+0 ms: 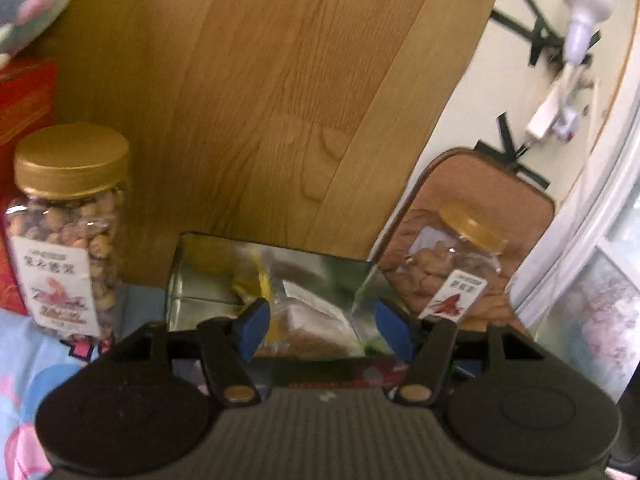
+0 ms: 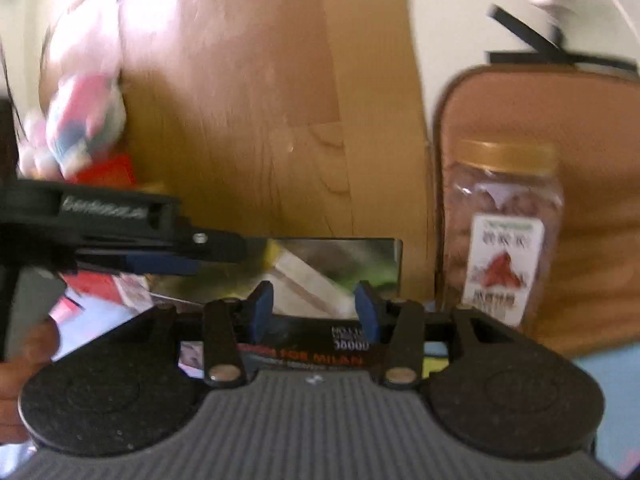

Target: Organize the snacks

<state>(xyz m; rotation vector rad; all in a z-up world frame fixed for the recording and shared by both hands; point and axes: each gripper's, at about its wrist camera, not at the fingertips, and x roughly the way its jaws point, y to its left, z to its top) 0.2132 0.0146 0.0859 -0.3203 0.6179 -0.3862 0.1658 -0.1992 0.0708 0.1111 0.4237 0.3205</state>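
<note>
An open metal tin (image 1: 200,280) with shiny walls holds wrapped snack packets (image 1: 312,312). My left gripper (image 1: 324,328) has its blue pads spread wide at the tin's near rim, nothing between them. A nut jar with a gold lid (image 1: 68,232) stands upright left of the tin. A second gold-lidded jar (image 1: 456,264) leans to the right. In the right wrist view my right gripper (image 2: 314,312) is open at the tin's (image 2: 384,260) near edge, over a dark printed box (image 2: 312,354). The left gripper's body (image 2: 120,232) reaches in from the left. The second jar (image 2: 504,232) stands at the right.
A wooden panel (image 1: 260,100) rises behind the tin. A brown cushion (image 1: 500,200) stands behind the right jar. A red box (image 1: 24,112) sits far left. A patterned blue and pink cloth (image 1: 24,360) covers the surface. A white power strip (image 1: 548,116) hangs on the wall.
</note>
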